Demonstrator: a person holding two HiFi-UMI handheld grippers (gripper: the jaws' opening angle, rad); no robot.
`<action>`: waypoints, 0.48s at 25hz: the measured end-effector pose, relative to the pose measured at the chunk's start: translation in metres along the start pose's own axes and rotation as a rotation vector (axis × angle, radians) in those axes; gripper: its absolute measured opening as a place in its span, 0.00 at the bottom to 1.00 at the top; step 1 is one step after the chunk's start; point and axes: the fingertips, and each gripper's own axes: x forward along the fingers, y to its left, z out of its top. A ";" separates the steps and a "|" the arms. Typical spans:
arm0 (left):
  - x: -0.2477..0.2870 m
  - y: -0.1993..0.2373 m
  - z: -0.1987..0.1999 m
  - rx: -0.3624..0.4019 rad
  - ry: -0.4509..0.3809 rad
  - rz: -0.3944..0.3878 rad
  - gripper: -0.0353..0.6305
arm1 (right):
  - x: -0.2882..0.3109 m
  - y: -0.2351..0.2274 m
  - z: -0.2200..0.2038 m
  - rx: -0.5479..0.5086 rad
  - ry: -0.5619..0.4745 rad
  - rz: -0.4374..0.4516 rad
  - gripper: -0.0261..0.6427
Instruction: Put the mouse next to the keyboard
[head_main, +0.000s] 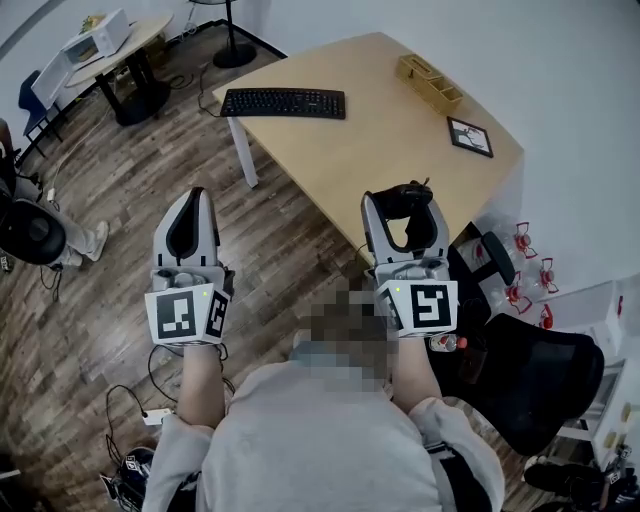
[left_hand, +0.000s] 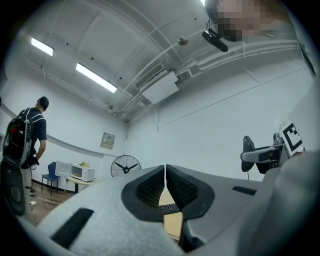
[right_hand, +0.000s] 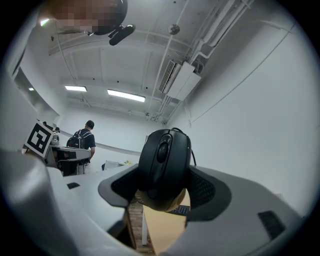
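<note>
The right hand-held gripper (head_main: 405, 205) is clenched on the mouse (right_hand: 164, 162), held in the air over the desk (head_main: 390, 130) edge at centre right of the head view. The keyboard (head_main: 283, 102) lies well apart, at top centre of that frame. The carry likely calls for a steady squeeze, a reach across the desk and a level set-down just beside the keyboard, minding the cable (right_hand: 192, 150). Only the right gripper view shows the pads pinching the mouse's sides; only the left gripper view shows the left hand-held gripper (left_hand: 165, 186) closed on nothing
</note>
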 end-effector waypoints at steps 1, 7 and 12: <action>0.006 -0.001 -0.001 0.001 -0.002 0.004 0.08 | 0.006 -0.004 -0.003 0.003 -0.001 0.004 0.42; 0.033 -0.003 -0.007 0.012 0.006 0.020 0.08 | 0.033 -0.024 -0.013 0.024 -0.003 0.021 0.42; 0.051 0.004 -0.010 0.011 -0.001 0.033 0.08 | 0.054 -0.033 -0.018 0.028 -0.003 0.018 0.42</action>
